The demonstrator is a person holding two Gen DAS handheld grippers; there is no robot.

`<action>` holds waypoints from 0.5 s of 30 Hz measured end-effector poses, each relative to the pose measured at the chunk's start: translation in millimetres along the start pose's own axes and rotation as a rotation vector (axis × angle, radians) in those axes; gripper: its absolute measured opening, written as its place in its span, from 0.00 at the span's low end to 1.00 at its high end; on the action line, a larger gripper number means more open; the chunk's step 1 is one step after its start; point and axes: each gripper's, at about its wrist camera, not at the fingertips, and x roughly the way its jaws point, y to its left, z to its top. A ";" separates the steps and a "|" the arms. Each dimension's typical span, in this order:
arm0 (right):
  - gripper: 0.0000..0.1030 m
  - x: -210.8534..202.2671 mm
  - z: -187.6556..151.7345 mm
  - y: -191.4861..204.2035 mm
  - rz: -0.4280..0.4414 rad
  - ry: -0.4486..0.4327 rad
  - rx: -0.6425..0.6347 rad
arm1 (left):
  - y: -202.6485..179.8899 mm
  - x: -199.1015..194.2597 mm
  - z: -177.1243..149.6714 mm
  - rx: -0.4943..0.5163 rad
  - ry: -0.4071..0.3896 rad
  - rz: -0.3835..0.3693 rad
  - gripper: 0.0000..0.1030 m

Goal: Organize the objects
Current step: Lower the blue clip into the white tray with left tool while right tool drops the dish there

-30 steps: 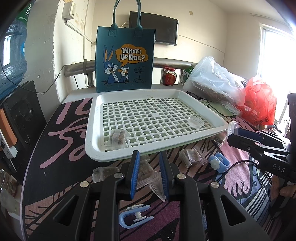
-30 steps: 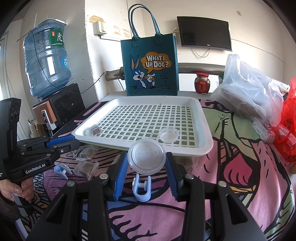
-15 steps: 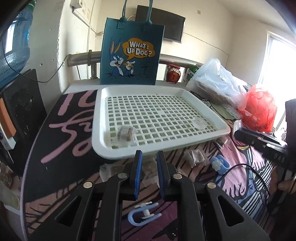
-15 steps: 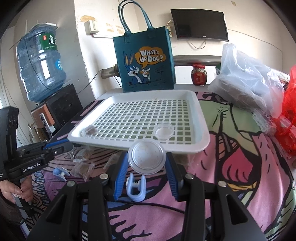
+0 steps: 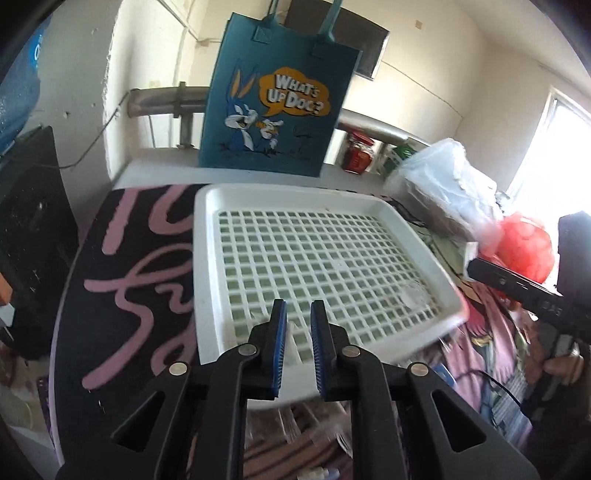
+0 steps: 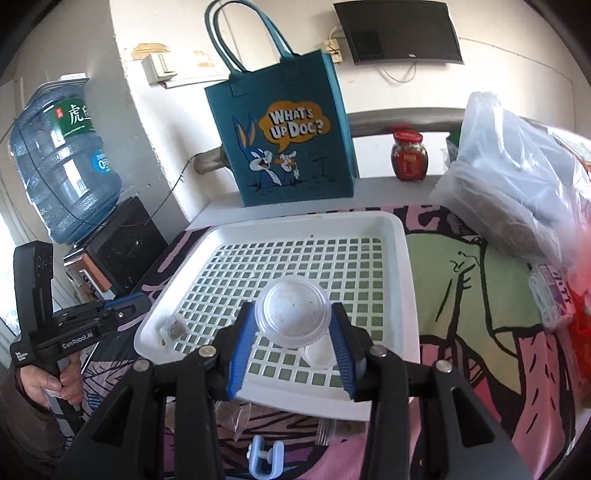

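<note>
Two claws over a white tray on a cluttered, cartoon-covered tabletop.

From the left: a blue water-cooler bottle [image 6: 62, 168] on a black stand by the white wall, then the teal felt tote bag printed "What's Up Doc?" [image 6: 286, 136] upright behind the white plastic grid tray [image 6: 391, 236], a black wall screen [image 6: 400, 31], a red-lidded jar [image 6: 410, 157] on the ledge and grey plastic bags [image 6: 517, 177] at the right. A small clear-wrapped packet [image 6: 173, 326] lies in the tray's near left corner. The left claw [image 5: 298, 350] is closed narrowly on a clear wrapper [image 5: 293, 345] above the tray's near edge. The right claw [image 6: 291, 349] grips a round translucent plastic lid [image 6: 293, 312] over the tray, above a small clear round dish [image 6: 317, 350].
</note>
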 end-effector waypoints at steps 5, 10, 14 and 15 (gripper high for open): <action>0.38 -12.8 -19.5 1.1 0.012 -0.008 -0.029 | -11.8 -26.6 -40.8 0.084 0.019 0.058 0.47; 0.38 -25.9 -34.1 4.5 0.039 -0.013 -0.029 | -26.5 -30.8 -83.8 0.159 0.095 0.038 0.50; 0.38 -33.3 -42.1 10.6 0.047 -0.020 -0.037 | -28.8 -26.0 -99.0 0.193 0.125 0.046 0.50; 0.38 -35.8 -44.6 12.8 0.043 -0.025 -0.044 | -27.3 -22.6 -99.3 0.185 0.133 0.059 0.50</action>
